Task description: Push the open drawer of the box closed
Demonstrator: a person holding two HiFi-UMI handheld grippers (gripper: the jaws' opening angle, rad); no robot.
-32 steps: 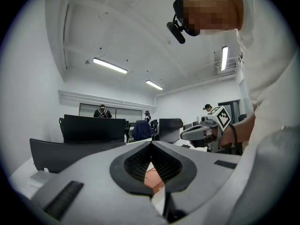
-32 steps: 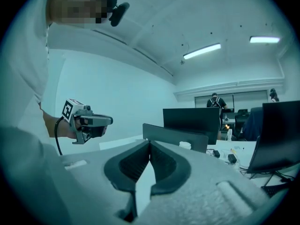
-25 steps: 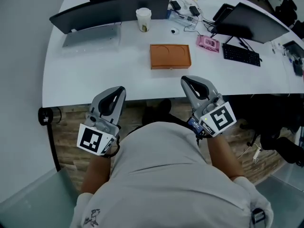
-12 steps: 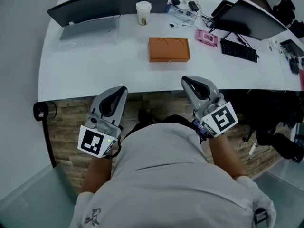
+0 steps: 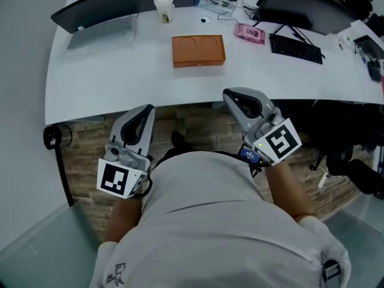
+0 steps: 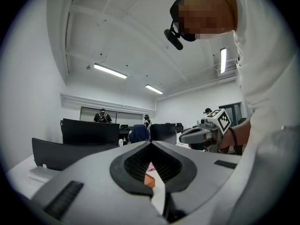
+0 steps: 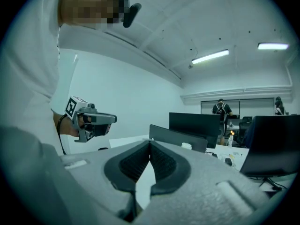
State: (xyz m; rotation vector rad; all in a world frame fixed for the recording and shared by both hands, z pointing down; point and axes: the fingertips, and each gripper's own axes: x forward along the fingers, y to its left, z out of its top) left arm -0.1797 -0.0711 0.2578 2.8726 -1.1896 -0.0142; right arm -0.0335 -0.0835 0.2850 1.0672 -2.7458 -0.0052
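Open white table [image 5: 120, 83] runs from the near edge to the orange box [image 5: 198, 51]; passage at its 6 and 9 o'clock is free. Obstacles, all apart from it: cup [image 5: 162, 8] at 11 o'clock, pink case [image 5: 249, 33] at 2, keyboard [image 5: 295, 47] at 3.

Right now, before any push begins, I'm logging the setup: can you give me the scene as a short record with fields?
box: orange, flat on the white table, mid-table
drawer: whether it is open cannot be told from these views
left gripper: shut, empty, by the table's near edge, apart from the box
right gripper: shut, empty, by the near edge, apart from the box
beyond the box: paper cup, pink item, keyboard
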